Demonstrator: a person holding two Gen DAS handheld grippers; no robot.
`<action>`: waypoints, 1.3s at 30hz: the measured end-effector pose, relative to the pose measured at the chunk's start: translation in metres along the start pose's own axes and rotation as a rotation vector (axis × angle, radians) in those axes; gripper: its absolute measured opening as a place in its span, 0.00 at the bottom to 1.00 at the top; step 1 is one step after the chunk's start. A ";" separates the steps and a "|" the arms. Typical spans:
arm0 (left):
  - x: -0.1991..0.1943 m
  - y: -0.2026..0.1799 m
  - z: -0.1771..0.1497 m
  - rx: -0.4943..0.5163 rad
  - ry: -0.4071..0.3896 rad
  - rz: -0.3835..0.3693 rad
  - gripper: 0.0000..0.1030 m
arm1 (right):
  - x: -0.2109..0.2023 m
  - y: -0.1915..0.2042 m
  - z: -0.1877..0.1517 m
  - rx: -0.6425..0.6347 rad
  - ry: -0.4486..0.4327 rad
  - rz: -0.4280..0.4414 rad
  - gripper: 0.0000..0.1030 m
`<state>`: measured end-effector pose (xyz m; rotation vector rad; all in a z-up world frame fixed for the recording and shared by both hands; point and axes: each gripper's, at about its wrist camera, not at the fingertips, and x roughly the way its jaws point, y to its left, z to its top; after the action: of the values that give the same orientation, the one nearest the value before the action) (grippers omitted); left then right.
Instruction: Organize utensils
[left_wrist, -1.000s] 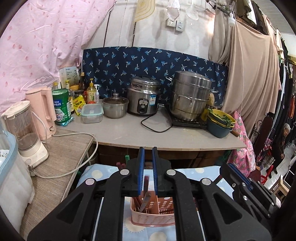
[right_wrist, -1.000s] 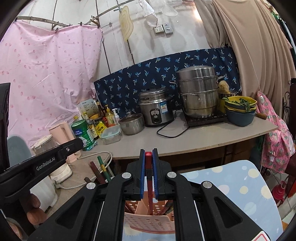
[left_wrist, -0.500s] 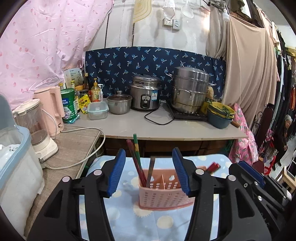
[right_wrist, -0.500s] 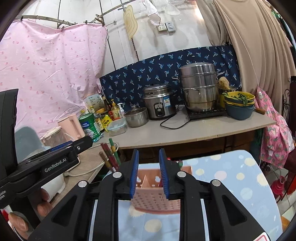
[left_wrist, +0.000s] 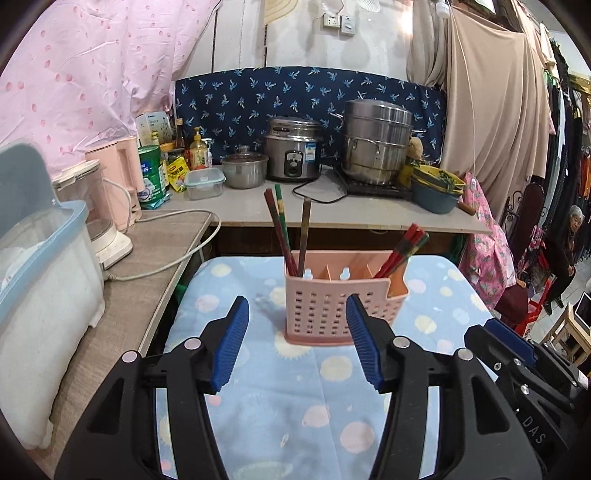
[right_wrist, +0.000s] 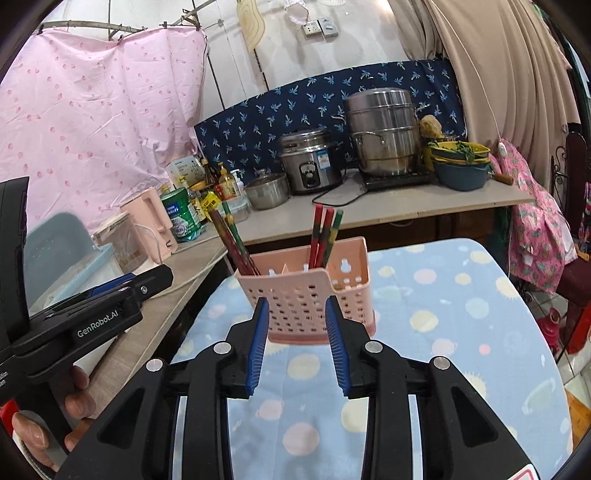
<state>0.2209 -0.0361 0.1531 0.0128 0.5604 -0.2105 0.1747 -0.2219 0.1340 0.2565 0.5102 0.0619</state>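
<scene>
Left gripper (left_wrist: 297, 341): jaws wide apart, empty, just short of the pink basket (left_wrist: 338, 304). Right gripper (right_wrist: 296, 341): jaws apart, empty, near the basket front. Basket upright on the blue spotted cloth (left_wrist: 325, 398) covering the surface. Chopsticks (left_wrist: 279, 229) lean in its left compartment; a second bundle (left_wrist: 404, 251) leans in the right.
</scene>
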 end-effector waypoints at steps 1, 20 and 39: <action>-0.002 0.000 -0.004 -0.001 0.003 0.003 0.50 | -0.002 0.000 -0.005 -0.001 0.004 -0.004 0.30; -0.018 -0.003 -0.065 0.013 0.076 0.041 0.61 | -0.026 -0.001 -0.058 0.025 0.074 -0.090 0.48; -0.002 0.001 -0.096 0.010 0.150 0.056 0.84 | -0.020 0.001 -0.078 -0.031 0.093 -0.181 0.81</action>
<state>0.1691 -0.0277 0.0731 0.0546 0.7075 -0.1588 0.1193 -0.2055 0.0784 0.1766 0.6223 -0.0948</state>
